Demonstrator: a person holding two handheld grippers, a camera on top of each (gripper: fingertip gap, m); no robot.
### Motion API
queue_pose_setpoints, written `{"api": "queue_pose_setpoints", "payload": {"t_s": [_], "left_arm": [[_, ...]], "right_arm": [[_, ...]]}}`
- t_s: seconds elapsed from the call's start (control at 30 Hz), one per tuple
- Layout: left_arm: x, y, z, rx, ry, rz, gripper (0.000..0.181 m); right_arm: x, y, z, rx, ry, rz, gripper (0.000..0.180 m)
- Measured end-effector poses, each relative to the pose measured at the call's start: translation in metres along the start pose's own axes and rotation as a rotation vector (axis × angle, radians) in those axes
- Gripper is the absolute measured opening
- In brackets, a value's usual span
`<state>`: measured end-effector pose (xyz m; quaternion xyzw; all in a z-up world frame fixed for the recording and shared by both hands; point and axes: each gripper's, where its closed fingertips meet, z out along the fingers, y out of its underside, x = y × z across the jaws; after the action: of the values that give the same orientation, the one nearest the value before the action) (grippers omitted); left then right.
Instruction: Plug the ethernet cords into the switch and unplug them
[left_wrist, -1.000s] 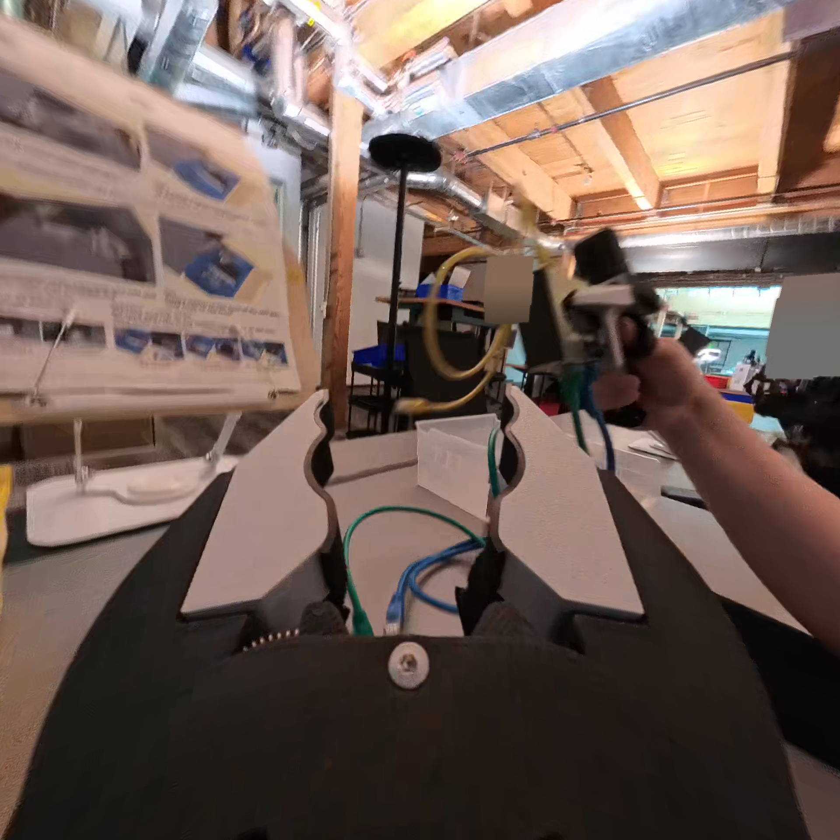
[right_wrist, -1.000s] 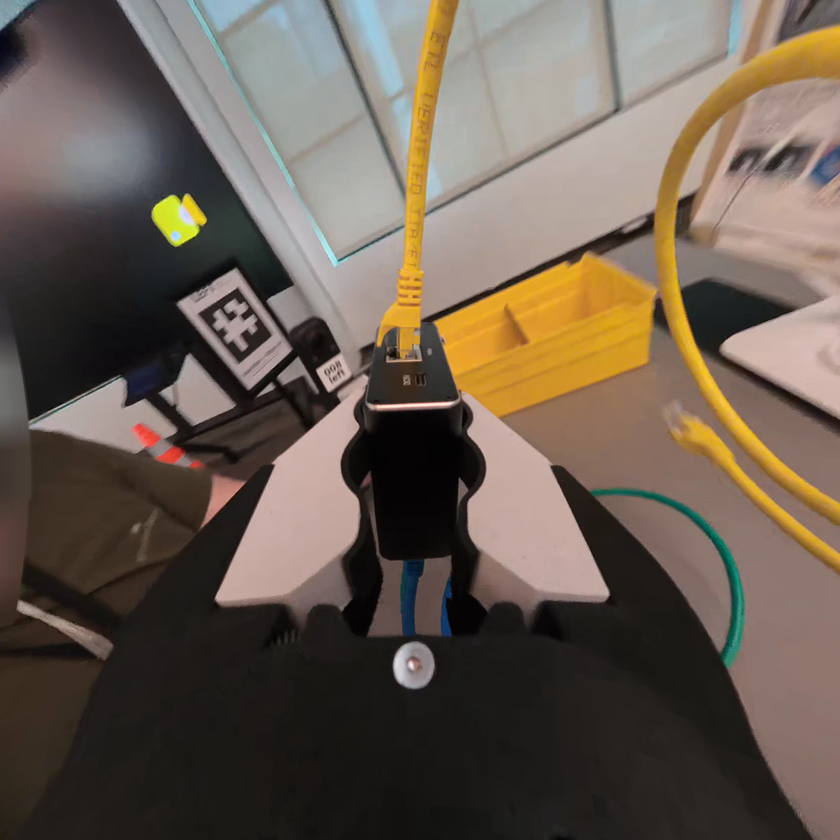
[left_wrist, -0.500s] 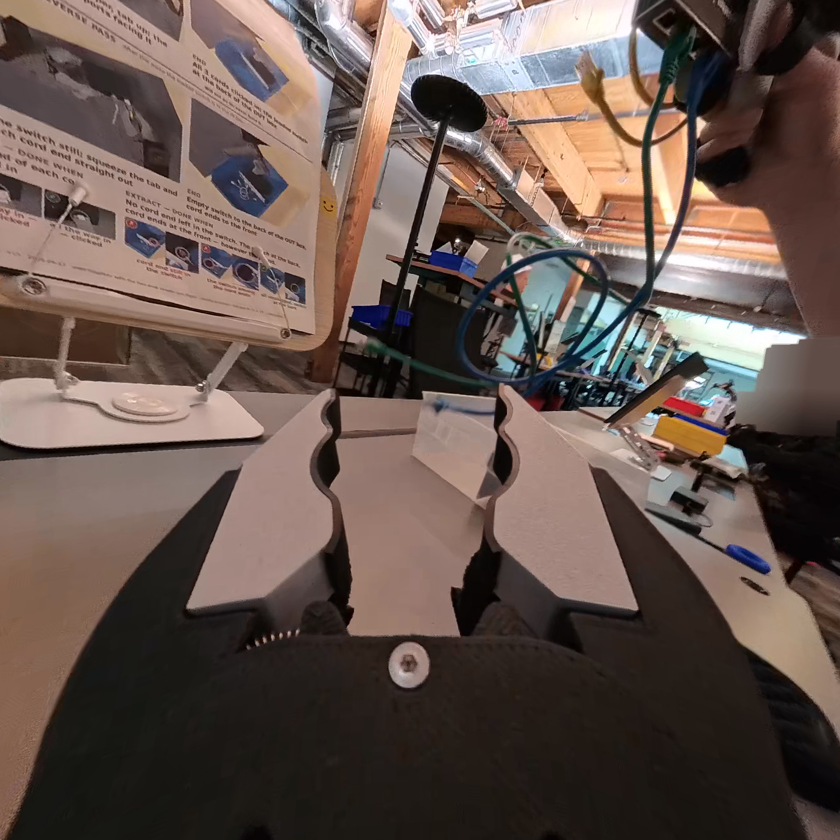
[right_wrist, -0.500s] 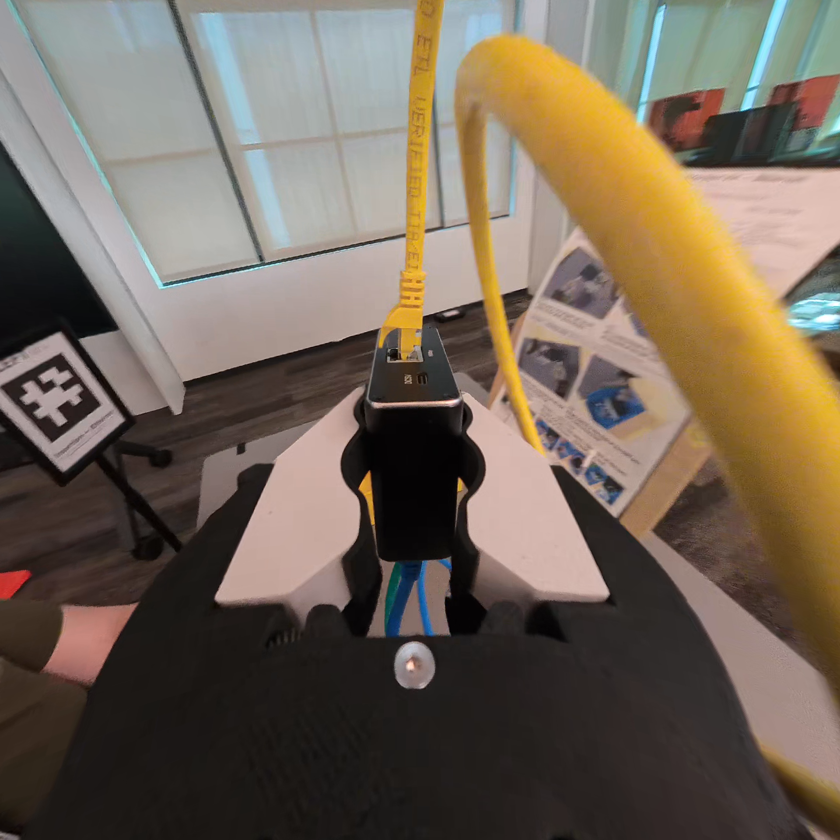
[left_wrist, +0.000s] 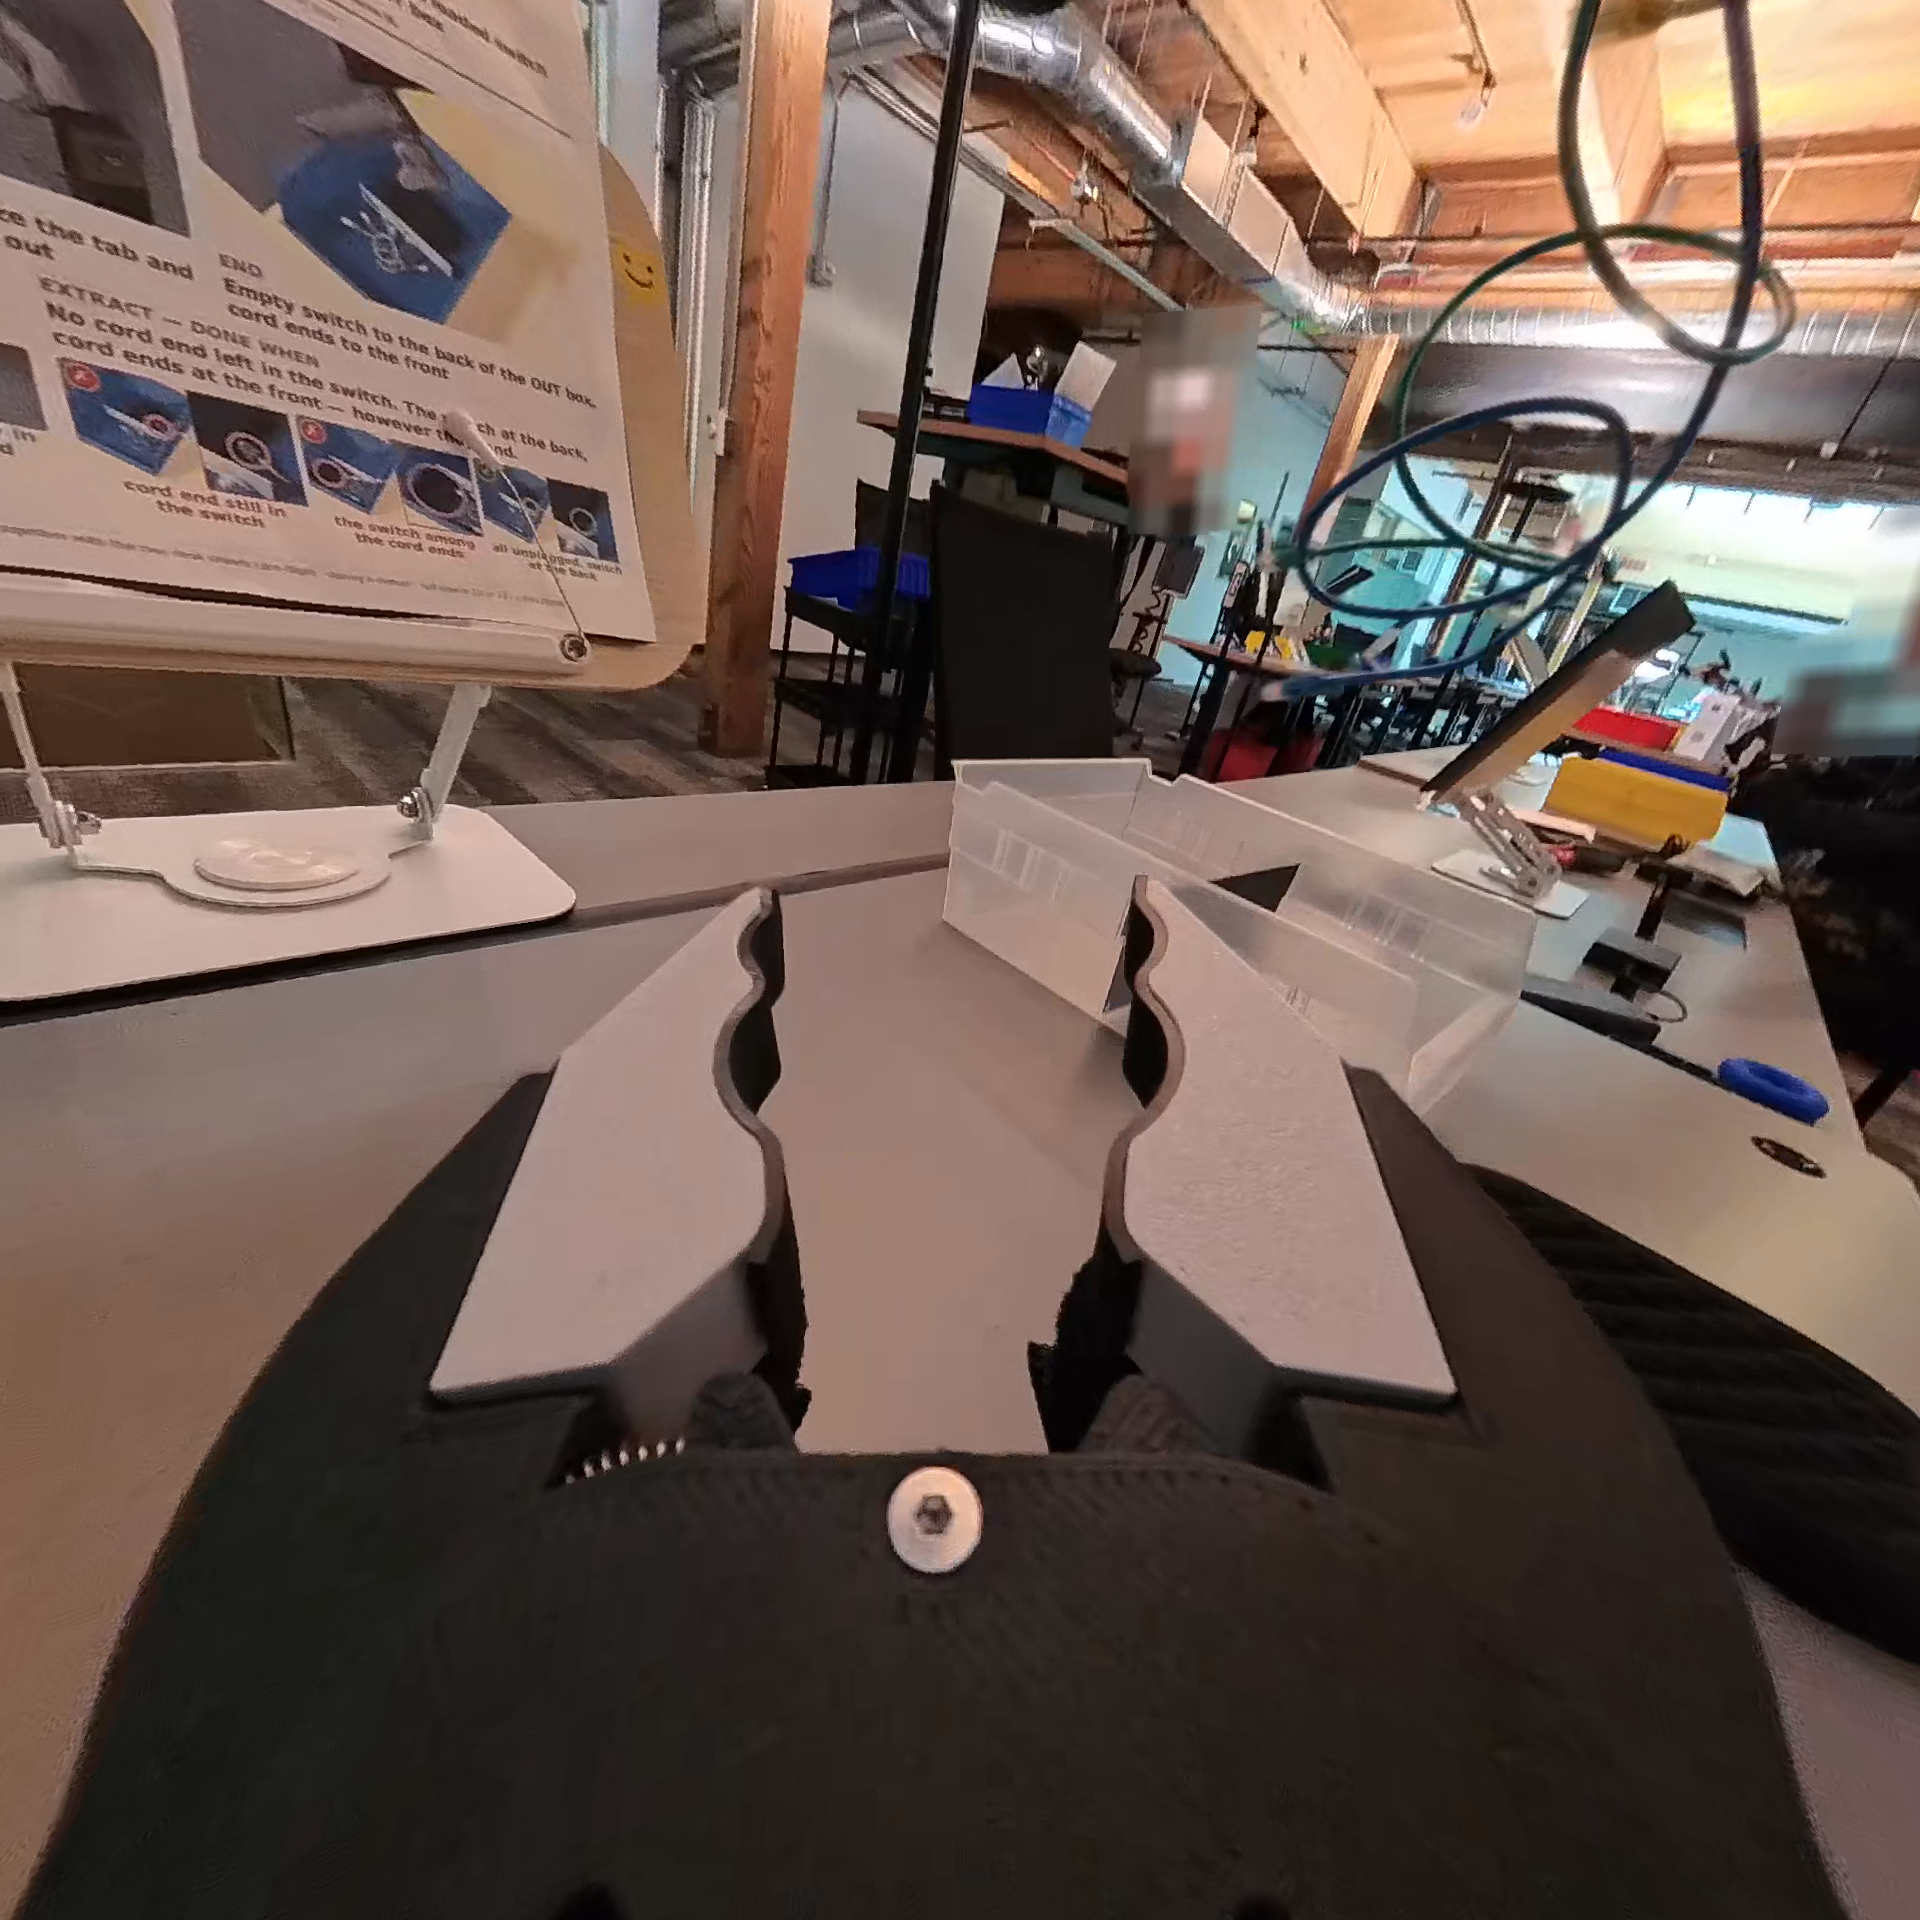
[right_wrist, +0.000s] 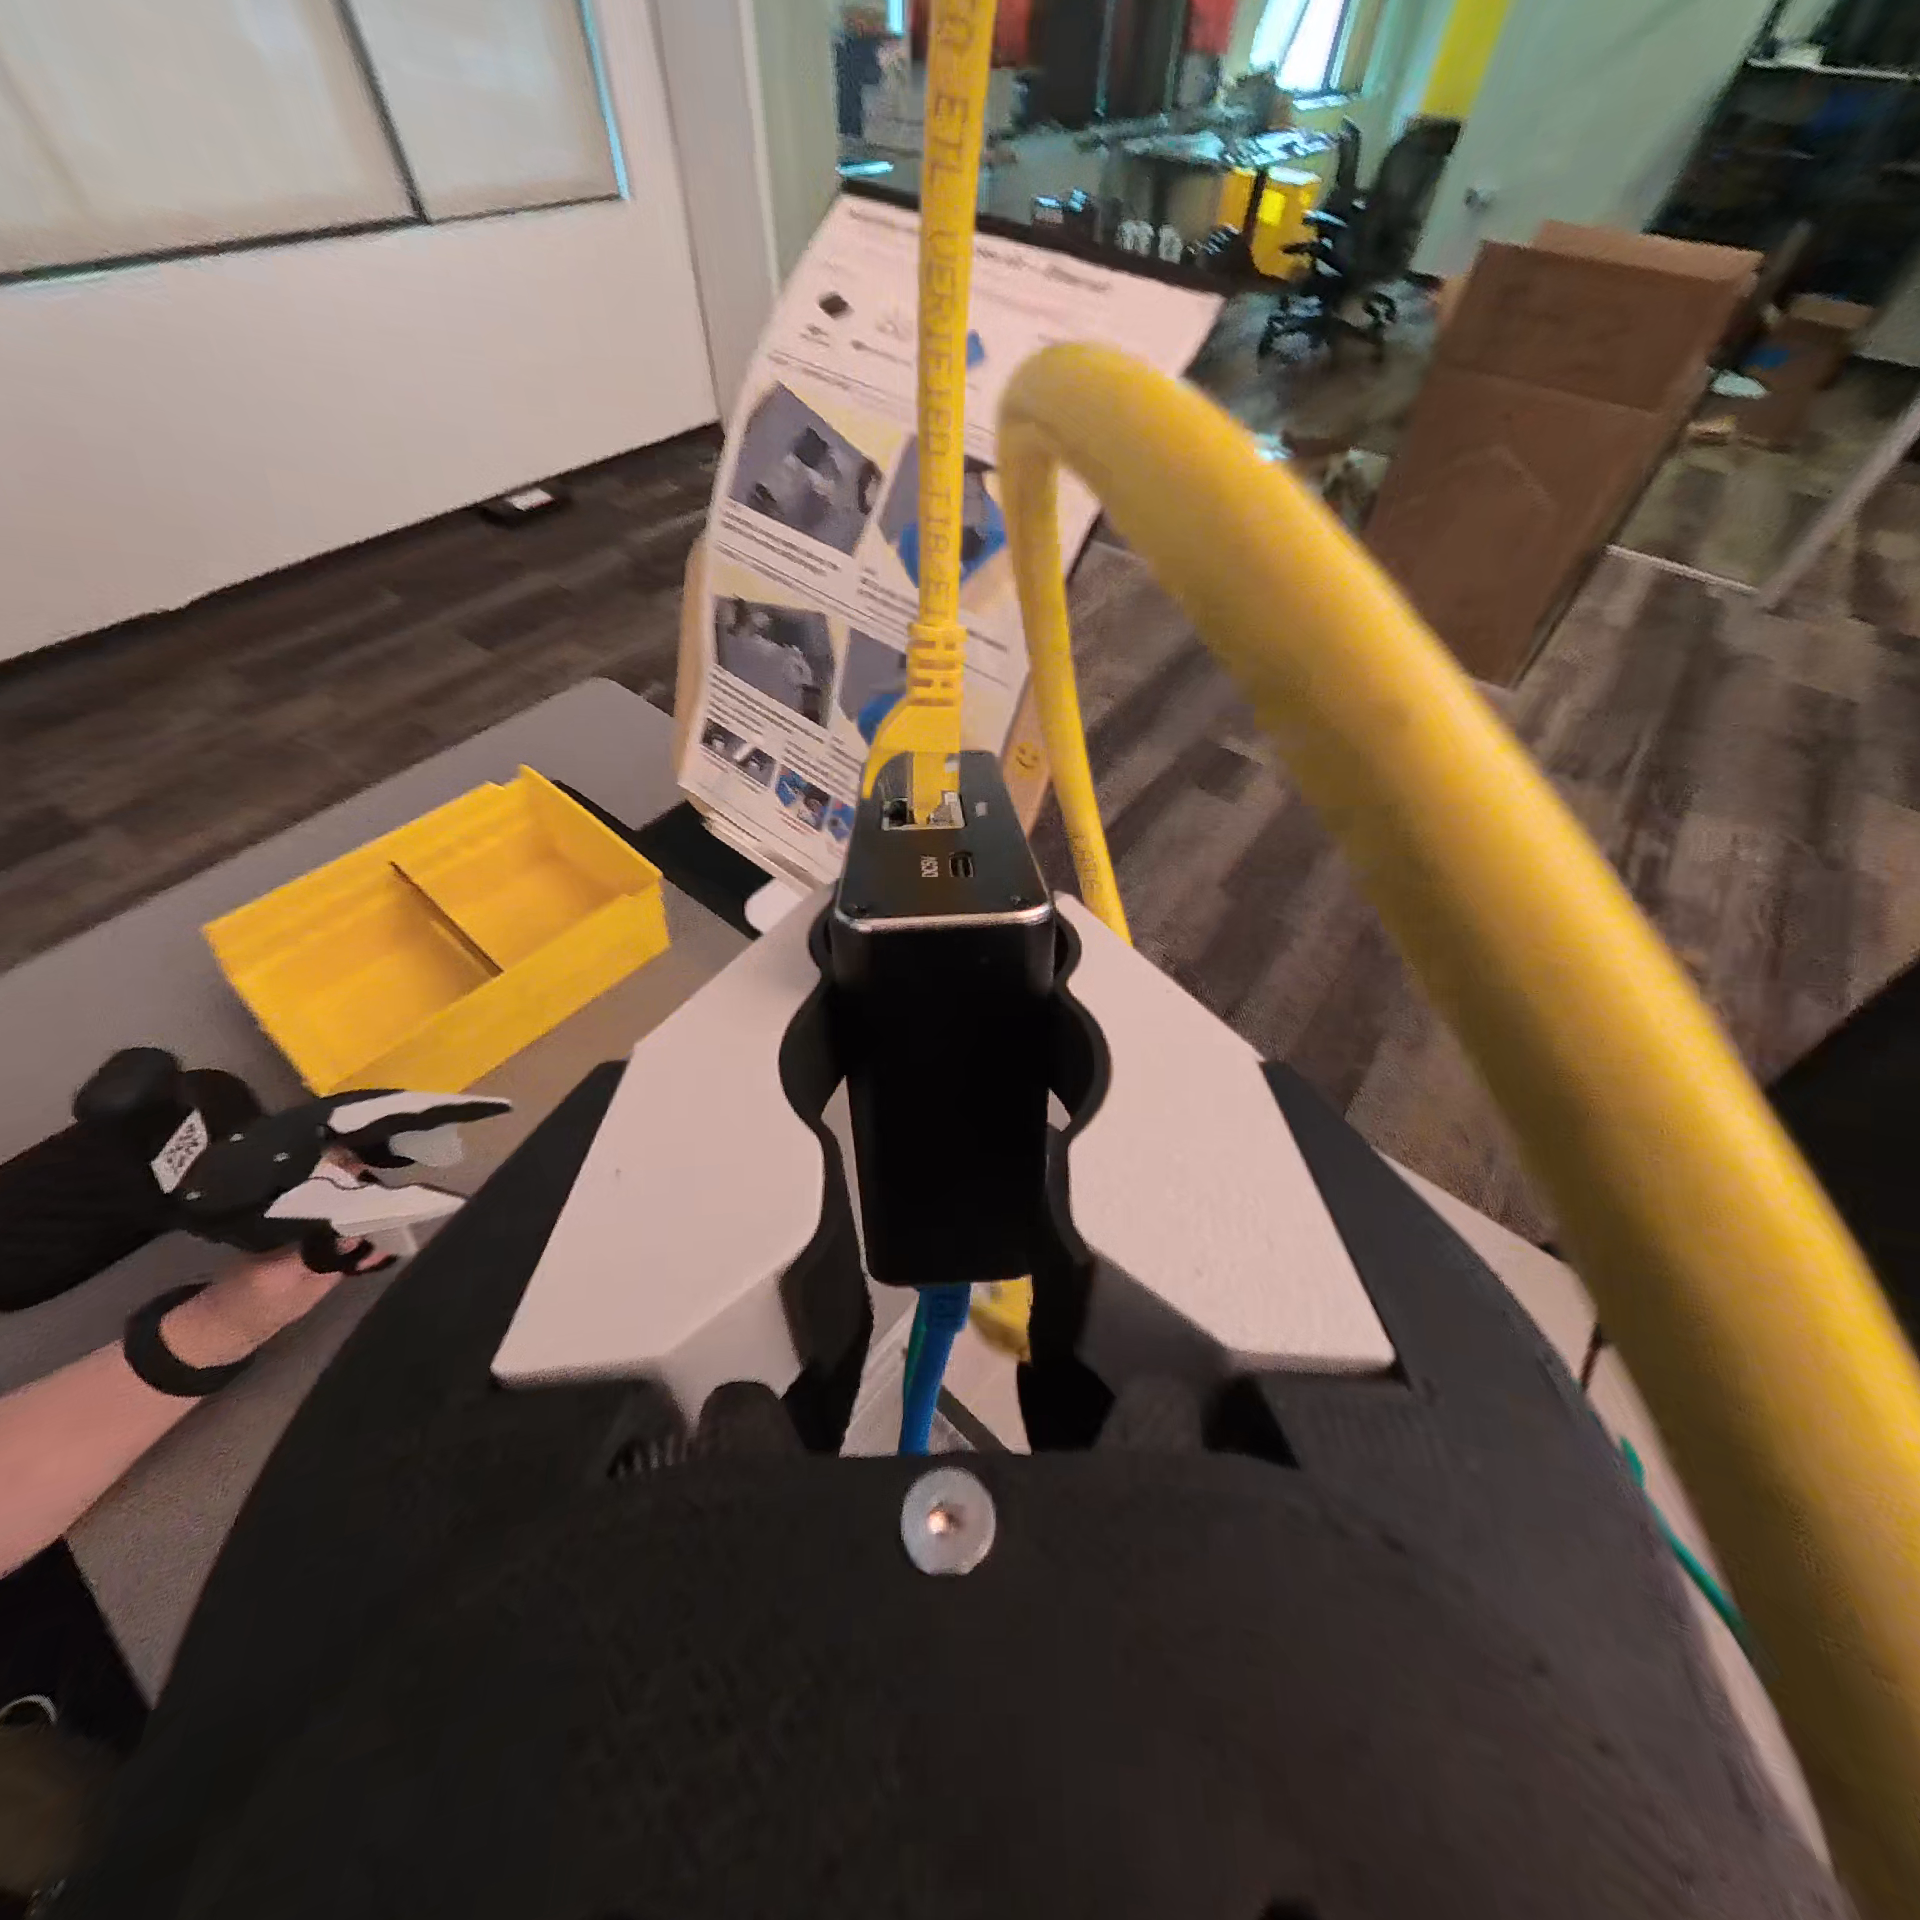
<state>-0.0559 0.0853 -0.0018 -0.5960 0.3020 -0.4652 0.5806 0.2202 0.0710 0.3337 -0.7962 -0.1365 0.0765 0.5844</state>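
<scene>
Black switch (right_wrist: 940, 1049) between right tongs (right_wrist: 945, 997).

We are holding our left claw (left_wrist: 951, 997) open and empty, low over the grey bench (left_wrist: 260, 1122). A clear plastic bin (left_wrist: 1330, 935) is sitting just beyond its right finger. Blue (left_wrist: 1455, 520) and green cords (left_wrist: 1475, 301) are dangling in loops at upper right; an instruction sheet on a white stand (left_wrist: 312, 883) is standing at left.

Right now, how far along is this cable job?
Partway. Done: the yellow cord sits plugged into the black switch, and a blue cord hangs from its near end. In hand: the right gripper clamps the switch, lifted off the table. Left: the open, empty left gripper has yet to unplug anything.
</scene>
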Motion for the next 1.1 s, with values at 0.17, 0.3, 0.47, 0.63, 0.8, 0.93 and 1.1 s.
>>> {"api": "queue_pose_setpoints", "payload": {"t_s": [0.17,0.3,0.47,0.63,0.8,0.93,1.1], "left_arm": [[-0.005,0.012,0.004,-0.047,-0.002,-0.021,0.065],[-0.008,0.015,0.004,-0.060,-0.002,-0.033,0.065],[-0.003,0.010,0.004,-0.054,0.006,-0.011,0.065],[0.000,0.016,0.007,-0.084,0.012,0.011,0.065],[0.002,0.021,0.011,-0.108,0.020,0.023,0.065],[0.003,0.022,0.013,-0.121,0.021,0.035,0.065],[0.003,0.021,0.013,-0.120,0.021,0.037,0.065]], "right_arm": [[0.028,0.017,0.009,0.016,0.040,0.051,0.033],[0.049,0.034,0.019,0.018,0.030,0.097,0.033],[0.055,0.048,0.033,0.042,-0.023,0.104,0.033],[0.039,0.068,0.059,-0.006,-0.104,0.091,0.033],[0.005,0.051,0.074,0.010,-0.144,-0.001,0.033],[-0.020,0.035,0.083,-0.016,-0.149,-0.048,0.033],[-0.056,0.027,0.093,-0.042,-0.171,-0.138,0.033]]}}
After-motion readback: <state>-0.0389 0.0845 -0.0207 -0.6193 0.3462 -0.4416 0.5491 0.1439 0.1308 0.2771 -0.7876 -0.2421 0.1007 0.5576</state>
